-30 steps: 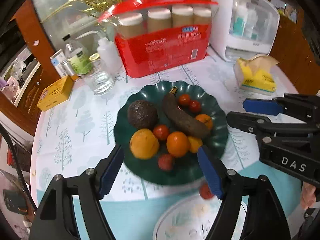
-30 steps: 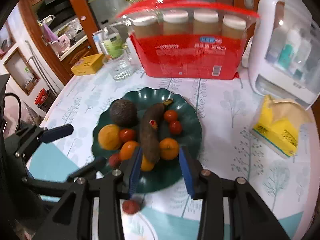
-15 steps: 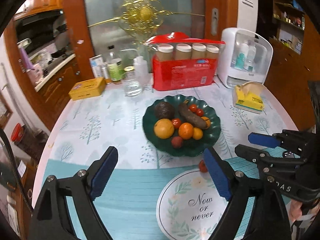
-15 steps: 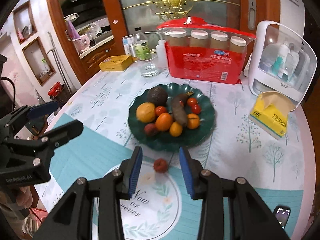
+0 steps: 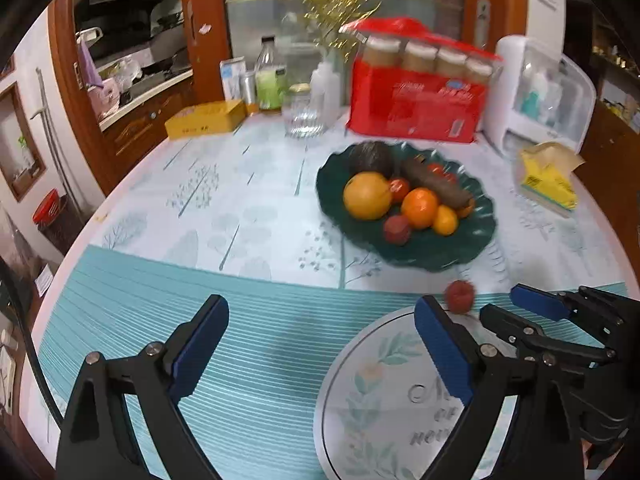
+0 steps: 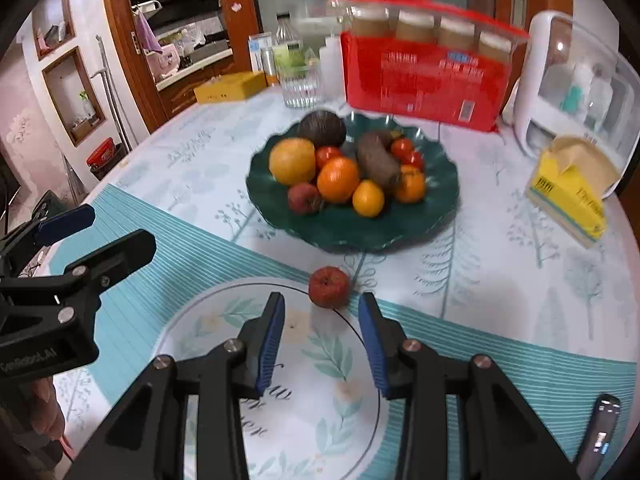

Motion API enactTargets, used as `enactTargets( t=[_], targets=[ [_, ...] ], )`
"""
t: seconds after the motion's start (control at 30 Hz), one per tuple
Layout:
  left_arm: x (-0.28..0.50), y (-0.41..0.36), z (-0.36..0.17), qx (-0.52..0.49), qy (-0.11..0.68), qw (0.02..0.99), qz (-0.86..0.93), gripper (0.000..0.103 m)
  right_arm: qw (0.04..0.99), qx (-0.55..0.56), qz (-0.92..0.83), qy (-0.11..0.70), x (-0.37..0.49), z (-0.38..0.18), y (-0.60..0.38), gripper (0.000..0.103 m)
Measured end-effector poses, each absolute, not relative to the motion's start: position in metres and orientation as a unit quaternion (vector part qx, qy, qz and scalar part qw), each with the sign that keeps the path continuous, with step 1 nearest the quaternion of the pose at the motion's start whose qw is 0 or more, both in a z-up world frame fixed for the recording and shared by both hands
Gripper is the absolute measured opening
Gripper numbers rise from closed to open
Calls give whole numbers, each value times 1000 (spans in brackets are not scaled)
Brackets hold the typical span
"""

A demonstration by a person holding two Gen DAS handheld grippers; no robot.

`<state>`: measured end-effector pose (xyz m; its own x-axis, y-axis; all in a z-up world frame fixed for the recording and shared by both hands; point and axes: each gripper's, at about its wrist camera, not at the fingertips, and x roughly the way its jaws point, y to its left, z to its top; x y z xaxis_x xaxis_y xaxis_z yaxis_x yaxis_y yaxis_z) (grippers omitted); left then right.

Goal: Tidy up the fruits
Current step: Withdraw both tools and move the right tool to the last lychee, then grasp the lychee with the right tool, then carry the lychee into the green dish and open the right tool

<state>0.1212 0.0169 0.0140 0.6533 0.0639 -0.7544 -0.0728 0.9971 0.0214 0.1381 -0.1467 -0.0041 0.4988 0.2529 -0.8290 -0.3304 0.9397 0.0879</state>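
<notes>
A dark green plate [image 5: 420, 256] [image 6: 348, 236] carries an orange, a yellow citrus, a dark avocado, a brown banana, tomatoes and a small red fruit. A second small red fruit [image 5: 460, 296] [image 6: 329, 286] lies on the tablecloth at the far rim of a white round mat [image 5: 380, 400] [image 6: 224, 320]. My right gripper [image 6: 322, 302] [image 5: 506, 304] hovers over that mat, open, with this fruit just beyond its fingertips and untouched. My left gripper [image 5: 320, 312] [image 6: 116, 230] is over the teal stripes to the left, its jaws opening wide with nothing between them.
Behind the plate stand a red pack of jars [image 5: 416, 100], a white clear-fronted box [image 5: 540, 92], a glass jar [image 5: 300, 116], bottles and a yellow box [image 5: 204, 120]. A yellow tissue pack [image 6: 568, 196] lies right. A phone [image 6: 600, 432] rests near the front right edge.
Both grippers have drawn back from over the plate toward the near side of the table and sunk. The left jaws have spread wider. The loose red fruit has not moved.
</notes>
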Motion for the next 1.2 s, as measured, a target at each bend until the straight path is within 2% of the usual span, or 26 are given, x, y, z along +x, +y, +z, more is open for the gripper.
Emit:
enactTargets(
  t=[0.3,0.53,0.63,0.7,0.83,1.03,1.2],
  targets=[
    [145,20,-28,-20,445,894,51,93,845,-21,176,504,164,-54,-144,39],
    [156,18,-43,-21,458,887,53,93,863,-53,174,471,162,-60,-134,40],
    [158,17,-46,-20,461,886,53,93,866,-68,171,465,160,-60,-131,38],
    [158,16,-46,-20,462,885,51,93,867,-67,165,465,161,-59,-132,32],
    [157,18,-39,-28,464,884,47,93,862,-54,171,474,163,-57,-134,31],
    [155,18,1,-27,453,890,36,93,864,-29,175,471,162,-21,-144,31],
    [162,21,57,-16,432,901,29,96,875,-42,180,448,173,49,-147,31]
  ],
)
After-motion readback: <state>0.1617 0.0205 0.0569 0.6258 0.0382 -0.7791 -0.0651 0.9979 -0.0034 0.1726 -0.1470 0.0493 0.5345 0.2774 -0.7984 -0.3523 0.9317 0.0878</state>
